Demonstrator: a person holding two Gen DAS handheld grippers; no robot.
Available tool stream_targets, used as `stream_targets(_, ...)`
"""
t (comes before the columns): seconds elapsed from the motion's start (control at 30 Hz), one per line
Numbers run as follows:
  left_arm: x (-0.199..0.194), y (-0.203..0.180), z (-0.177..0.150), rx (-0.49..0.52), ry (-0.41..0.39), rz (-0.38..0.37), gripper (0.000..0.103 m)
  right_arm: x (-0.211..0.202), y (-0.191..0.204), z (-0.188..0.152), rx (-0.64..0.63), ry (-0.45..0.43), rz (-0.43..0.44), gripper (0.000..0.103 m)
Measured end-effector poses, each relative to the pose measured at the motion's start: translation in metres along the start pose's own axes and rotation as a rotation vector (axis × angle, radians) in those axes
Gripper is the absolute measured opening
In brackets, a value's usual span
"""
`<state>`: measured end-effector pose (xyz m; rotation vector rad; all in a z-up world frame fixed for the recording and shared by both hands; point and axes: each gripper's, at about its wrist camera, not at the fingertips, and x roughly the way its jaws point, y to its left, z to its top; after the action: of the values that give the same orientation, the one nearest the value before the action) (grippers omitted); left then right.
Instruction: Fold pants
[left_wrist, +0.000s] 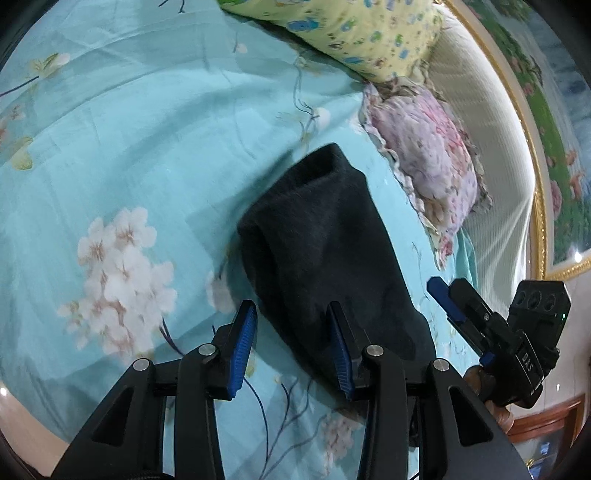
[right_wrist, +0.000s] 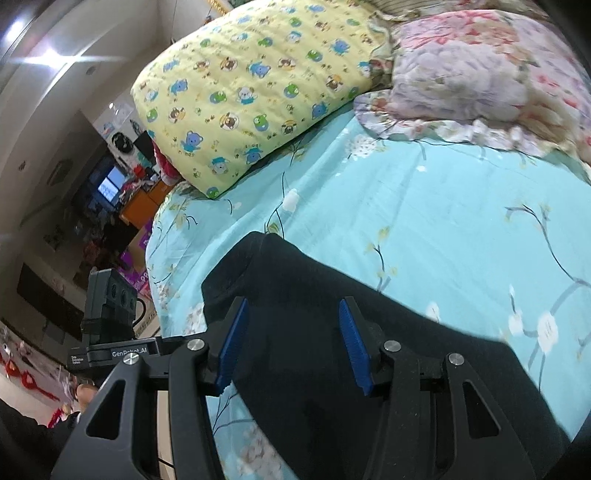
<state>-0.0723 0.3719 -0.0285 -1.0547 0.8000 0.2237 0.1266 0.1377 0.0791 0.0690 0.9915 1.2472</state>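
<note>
The black pants (left_wrist: 325, 251) lie folded into a narrow bundle on the turquoise floral bed sheet (left_wrist: 122, 140). My left gripper (left_wrist: 291, 350) is open and empty, just above the near end of the bundle. The right gripper's blue fingertips (left_wrist: 441, 295) show at the right of the left wrist view, beside the pants. In the right wrist view the pants (right_wrist: 321, 295) stretch across the lower frame. My right gripper (right_wrist: 293, 343) is open over them, holding nothing.
A yellow cartoon-print pillow (right_wrist: 251, 92) and a pink floral pillow (right_wrist: 472, 70) lie at the head of the bed. The white padded headboard (left_wrist: 491, 147) runs along the right. The left gripper's body (right_wrist: 110, 321) shows at the bed's left edge.
</note>
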Motion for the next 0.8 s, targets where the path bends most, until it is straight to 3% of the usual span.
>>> stream_targets(0.53, 0.016, 0.003, 0.016, -0.037, -0.004, -0.013, 0.039, 0.108, 0.015, 0.055, -0.213, 0.253, 0.02, 0.052)
stream_targets(0.6, 0.017, 0.003, 0.017, -0.037, -0.005, -0.008, 0.035, 0.118, 0.017, 0.056, -0.233, 0.281, 0.024, 0.052)
stream_targets(0.8, 0.019, 0.004, 0.02, -0.033, -0.008, -0.001, 0.024, 0.127, 0.029, 0.054, -0.306, 0.312, 0.009, 0.032)
